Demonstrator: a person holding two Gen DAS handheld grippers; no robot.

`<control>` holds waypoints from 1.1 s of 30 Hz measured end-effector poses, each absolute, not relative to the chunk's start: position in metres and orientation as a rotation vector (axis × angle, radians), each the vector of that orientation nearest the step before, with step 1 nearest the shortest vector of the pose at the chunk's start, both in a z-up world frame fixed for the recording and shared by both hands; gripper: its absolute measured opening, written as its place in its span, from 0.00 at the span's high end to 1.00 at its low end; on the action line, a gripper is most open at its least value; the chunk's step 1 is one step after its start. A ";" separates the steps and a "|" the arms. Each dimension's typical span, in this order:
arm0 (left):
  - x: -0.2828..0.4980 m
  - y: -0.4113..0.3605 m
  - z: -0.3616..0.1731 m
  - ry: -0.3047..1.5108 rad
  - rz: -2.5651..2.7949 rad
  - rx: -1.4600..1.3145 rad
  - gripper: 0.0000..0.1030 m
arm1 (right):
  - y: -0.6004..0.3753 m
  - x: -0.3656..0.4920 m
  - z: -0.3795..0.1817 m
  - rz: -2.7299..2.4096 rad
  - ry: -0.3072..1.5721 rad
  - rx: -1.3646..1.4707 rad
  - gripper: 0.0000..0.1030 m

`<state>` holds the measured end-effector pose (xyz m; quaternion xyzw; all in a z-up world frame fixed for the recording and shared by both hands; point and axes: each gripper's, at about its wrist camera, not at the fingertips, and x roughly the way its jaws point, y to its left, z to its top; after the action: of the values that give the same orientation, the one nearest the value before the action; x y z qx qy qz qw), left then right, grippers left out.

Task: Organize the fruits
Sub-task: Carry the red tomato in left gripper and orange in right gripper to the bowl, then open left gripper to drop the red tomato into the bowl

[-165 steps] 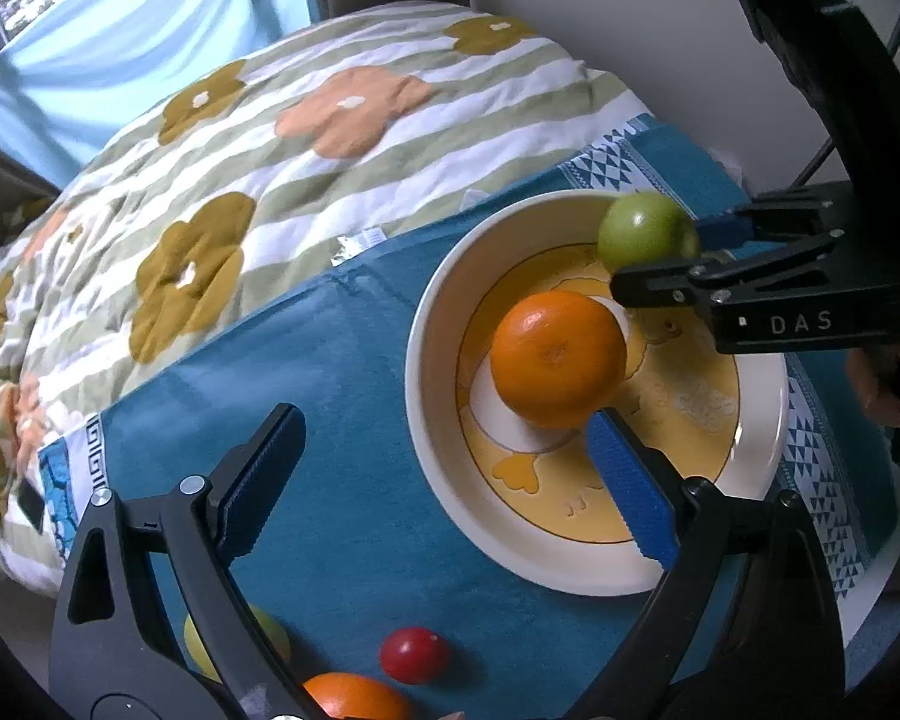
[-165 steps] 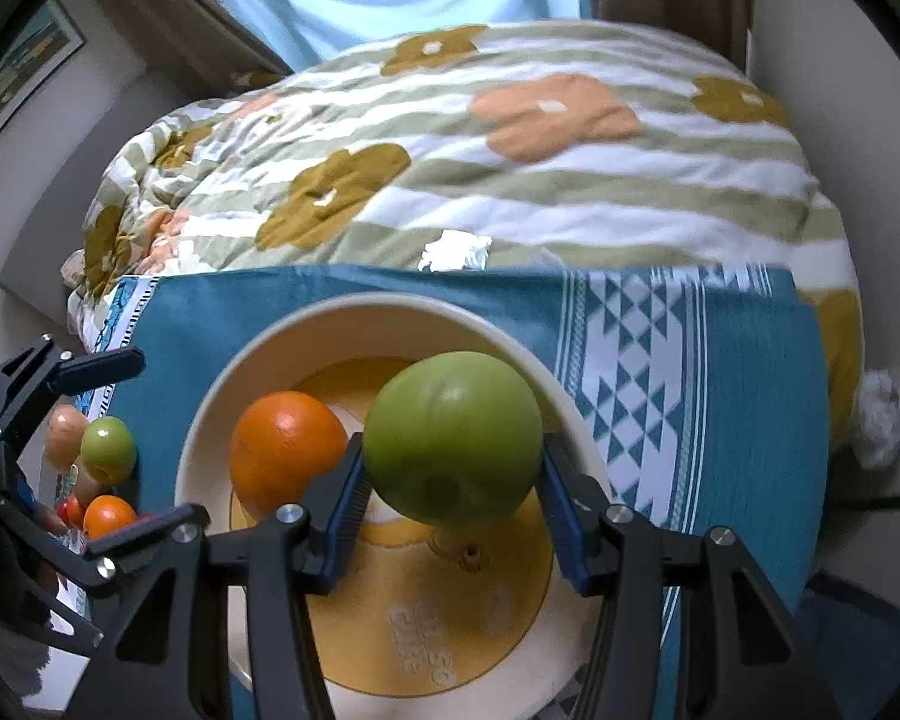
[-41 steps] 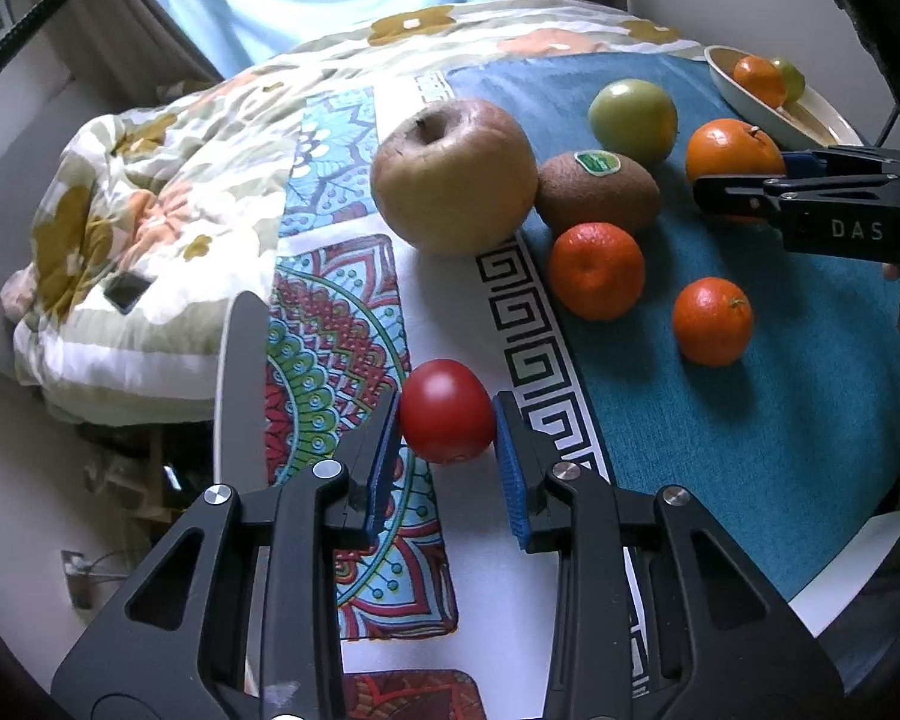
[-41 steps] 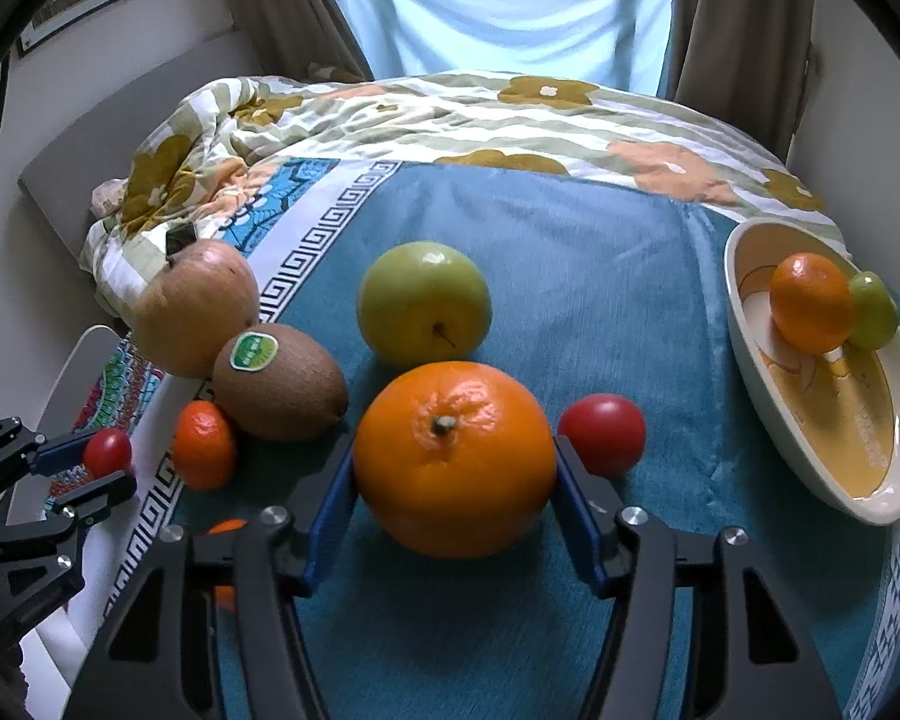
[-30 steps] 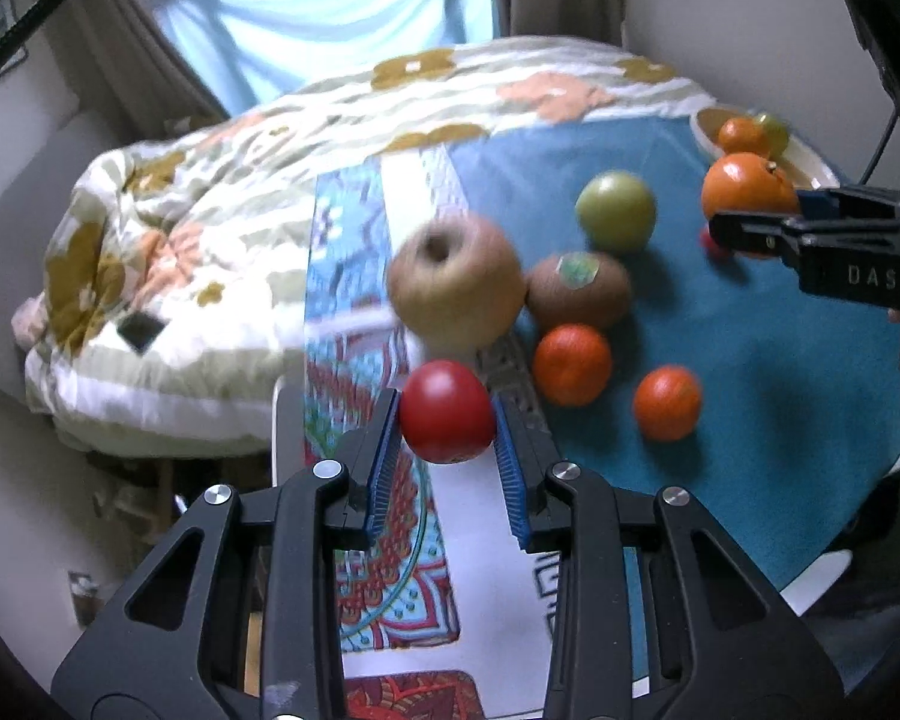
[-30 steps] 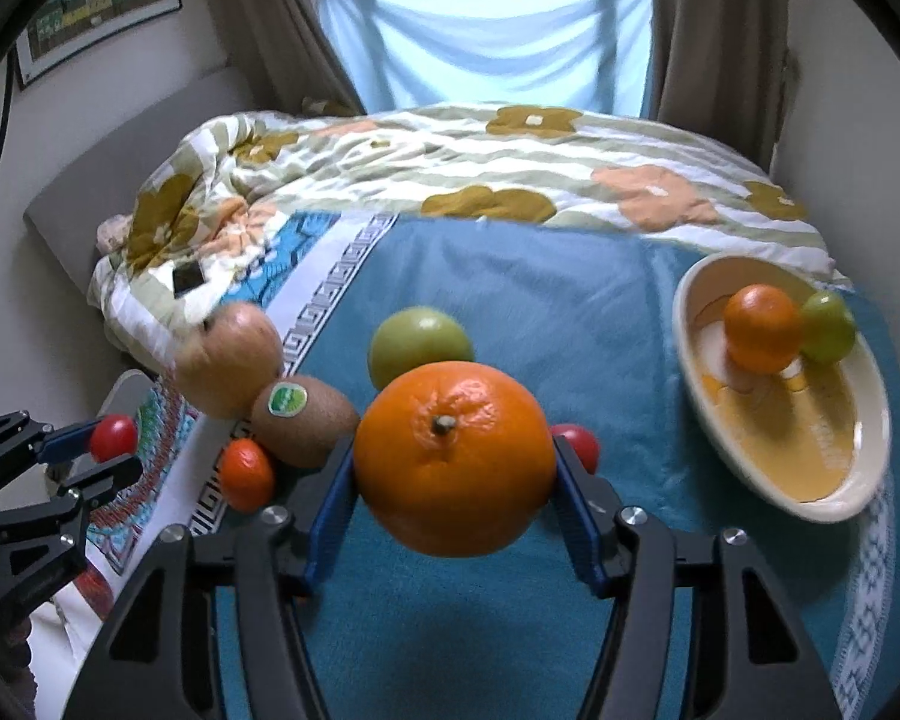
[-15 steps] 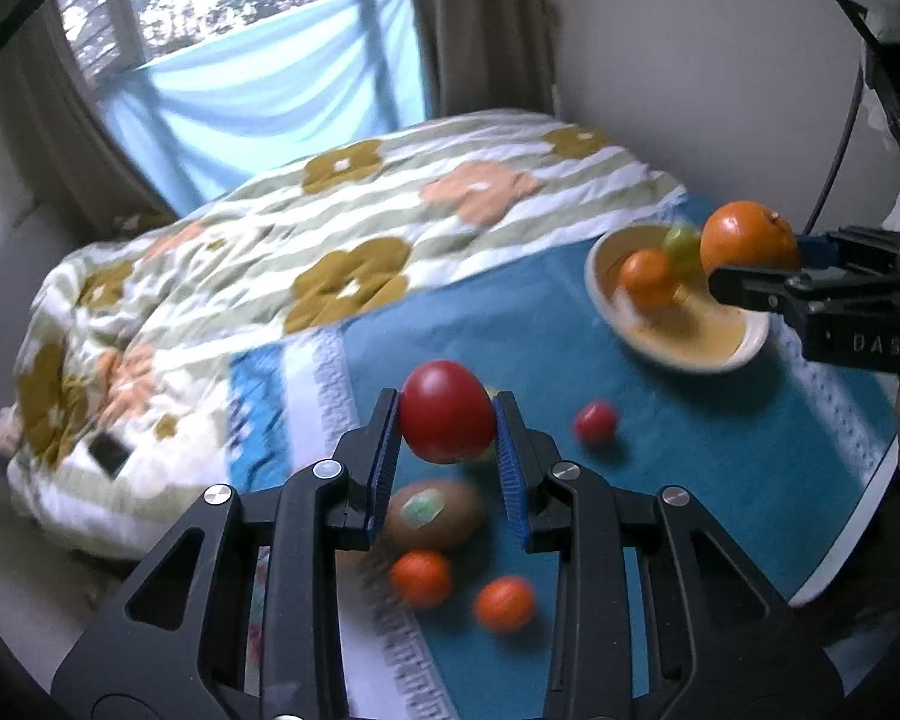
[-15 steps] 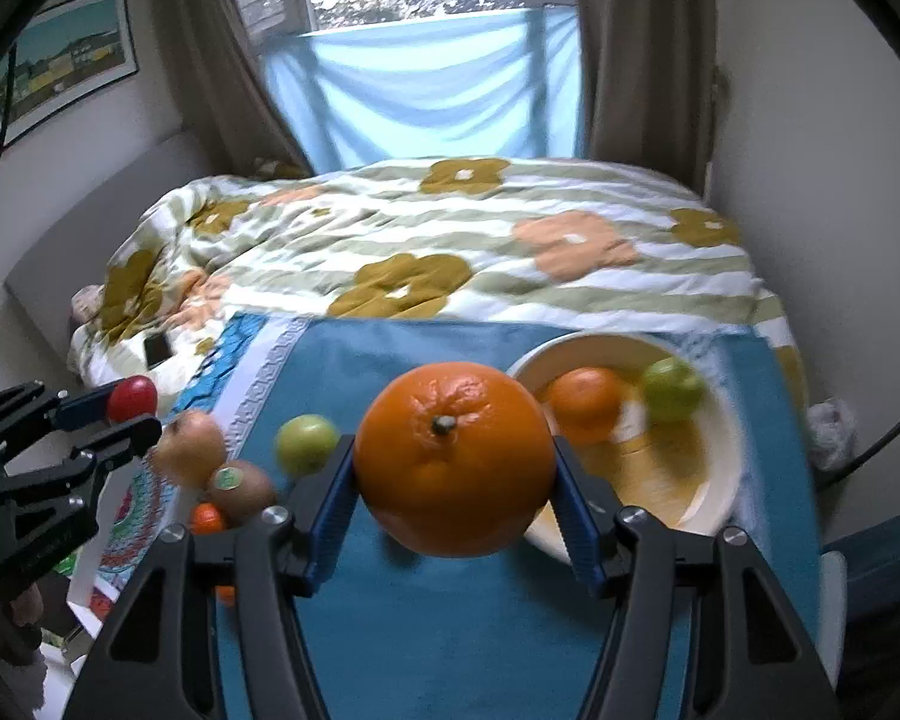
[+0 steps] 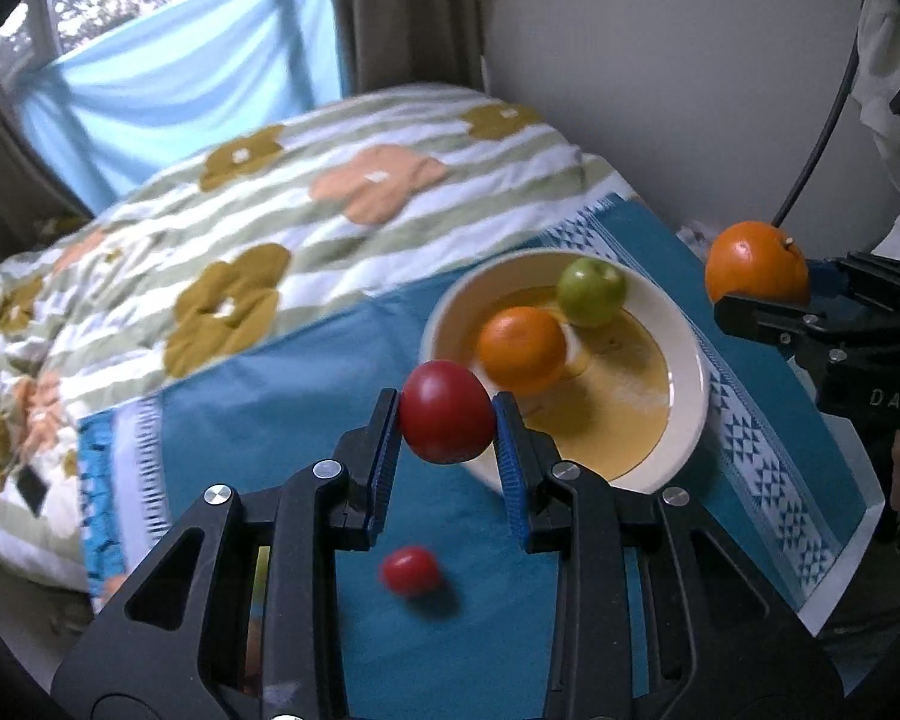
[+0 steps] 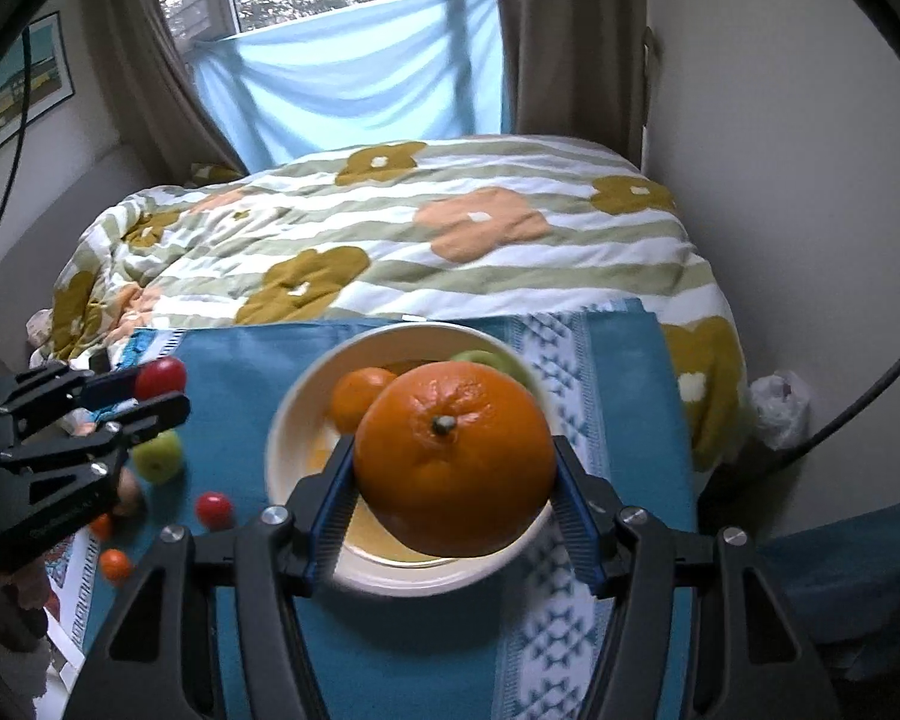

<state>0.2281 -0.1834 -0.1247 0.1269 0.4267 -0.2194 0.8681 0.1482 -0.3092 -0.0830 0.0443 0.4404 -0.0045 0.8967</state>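
Observation:
My left gripper (image 9: 447, 420) is shut on a red tomato (image 9: 447, 411) and holds it in the air just left of the cream bowl (image 9: 690, 414). The bowl holds an orange (image 9: 522, 342) and a green apple (image 9: 591, 291). My right gripper (image 10: 453, 459) is shut on a large orange (image 10: 453, 459) above the near side of the bowl (image 10: 288, 432); it also shows in the left wrist view (image 9: 756, 270). The left gripper with its tomato (image 10: 161, 377) shows at the left of the right wrist view.
On the teal cloth (image 10: 390, 648) lie a second red tomato (image 10: 213, 509), a green apple (image 10: 159, 456), a small orange (image 10: 116, 563) and more fruit half hidden behind the left gripper. A flowered duvet (image 10: 450, 240) lies beyond. A wall stands at the right.
Both grippers have lifted their fruit off the cloth and carried it toward the bowl. The bowl is now much closer in both views.

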 end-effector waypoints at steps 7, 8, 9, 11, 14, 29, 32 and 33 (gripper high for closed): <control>0.240 -0.228 -0.164 0.990 -0.499 0.299 0.66 | -0.341 0.155 -0.099 -0.004 0.949 0.118 0.45; 0.240 -0.234 -0.169 1.005 -0.504 0.306 0.66 | -0.345 0.156 -0.102 0.000 0.953 0.120 0.45; 0.241 -0.238 -0.174 1.018 -0.508 0.314 0.66 | -0.346 0.157 -0.103 0.003 0.956 0.122 0.45; 0.240 -0.246 -0.182 1.038 -0.516 0.328 0.66 | -0.351 0.160 -0.107 0.010 0.963 0.129 0.45; 0.238 -0.253 -0.189 1.057 -0.525 0.346 0.66 | -0.354 0.162 -0.112 0.023 0.969 0.136 0.45; 0.221 -0.248 -0.177 1.025 -0.550 0.347 0.00 | -0.358 0.168 -0.116 0.058 0.961 0.148 0.45; 0.219 -0.241 -0.174 1.022 -0.539 0.344 0.00 | -0.356 0.168 -0.116 0.062 0.964 0.142 0.45; 0.219 -0.239 -0.173 1.023 -0.535 0.341 0.00 | -0.356 0.169 -0.115 0.066 0.965 0.138 0.45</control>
<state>0.2190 -0.2387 -0.1729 0.1604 0.4810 -0.2515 0.8244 0.1689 -0.3555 -0.1153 0.0665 0.4637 0.0316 0.8829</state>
